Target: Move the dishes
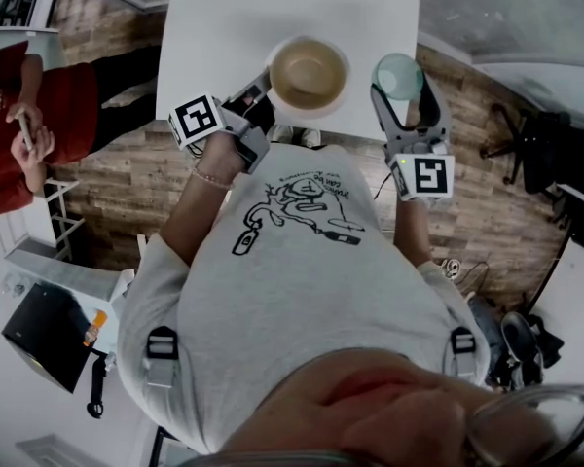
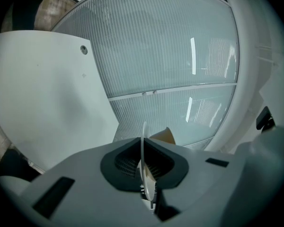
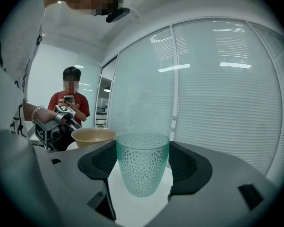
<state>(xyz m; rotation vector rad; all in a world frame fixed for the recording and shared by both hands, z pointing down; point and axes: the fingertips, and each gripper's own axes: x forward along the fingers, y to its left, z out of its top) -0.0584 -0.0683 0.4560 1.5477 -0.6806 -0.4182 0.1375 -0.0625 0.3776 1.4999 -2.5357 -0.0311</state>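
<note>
A tan bowl (image 1: 308, 74) with a pale rim hangs over the near edge of the white table (image 1: 224, 27). My left gripper (image 1: 258, 95) is shut on its left rim. In the left gripper view the thin rim (image 2: 144, 143) stands edge-on between the closed jaws of that gripper (image 2: 145, 167). A teal dimpled glass (image 1: 399, 74) stands upright at the table's near right corner inside my right gripper (image 1: 404, 88). In the right gripper view both pads press the sides of the glass (image 3: 142, 174), so the right gripper (image 3: 143, 160) is shut on it. The bowl (image 3: 93, 136) shows behind, to the left.
A person in a red top (image 1: 19, 125) stands at the left looking at a phone. A black chair (image 1: 540, 149) sits on the wood floor at the right. A glass wall with blinds (image 3: 217, 103) runs beyond the table. The table's far part (image 2: 42, 93) is bare.
</note>
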